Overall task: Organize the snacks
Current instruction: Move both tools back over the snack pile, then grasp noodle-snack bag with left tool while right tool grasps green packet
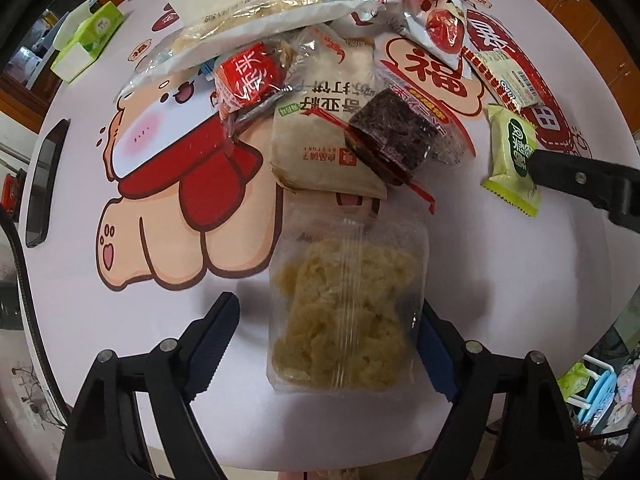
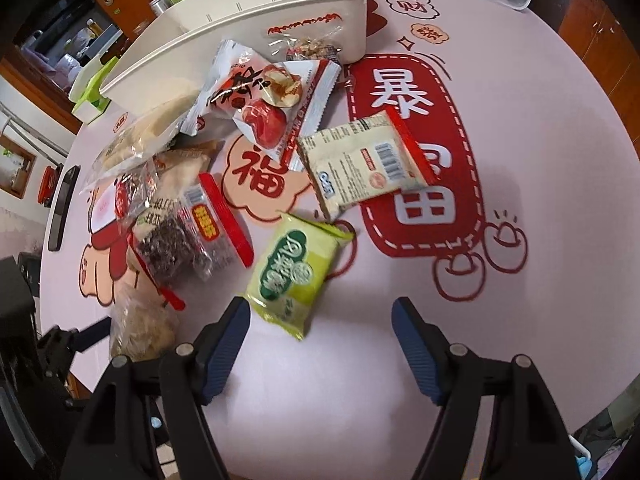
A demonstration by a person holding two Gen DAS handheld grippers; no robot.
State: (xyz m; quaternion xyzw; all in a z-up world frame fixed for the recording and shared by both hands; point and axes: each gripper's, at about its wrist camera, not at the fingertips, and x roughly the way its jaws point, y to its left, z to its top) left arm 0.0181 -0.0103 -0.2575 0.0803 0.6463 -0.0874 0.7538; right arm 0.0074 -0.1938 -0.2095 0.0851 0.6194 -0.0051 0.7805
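Note:
A clear bag of pale yellow crumbly snack (image 1: 344, 312) lies on the pink printed tablecloth (image 1: 120, 320). My left gripper (image 1: 327, 304) points down over it and is open. The bag sits between its fingers, the right finger at the bag's edge, the left finger a little apart. A green packet (image 2: 298, 272) lies ahead of my right gripper (image 2: 320, 304), which is open, with the packet's near corner between the fingers. In the left wrist view the right gripper's finger (image 1: 580, 180) overlaps the green packet (image 1: 512, 152).
A heap of snacks fills the middle: a dark cake packet (image 1: 392, 136), a beige cracker pack (image 1: 320, 140), a red date bag (image 2: 264, 100), a cream wafer pack (image 2: 360, 164). A white bin (image 2: 240, 32) stands behind. A phone (image 1: 44, 184) lies at the left edge.

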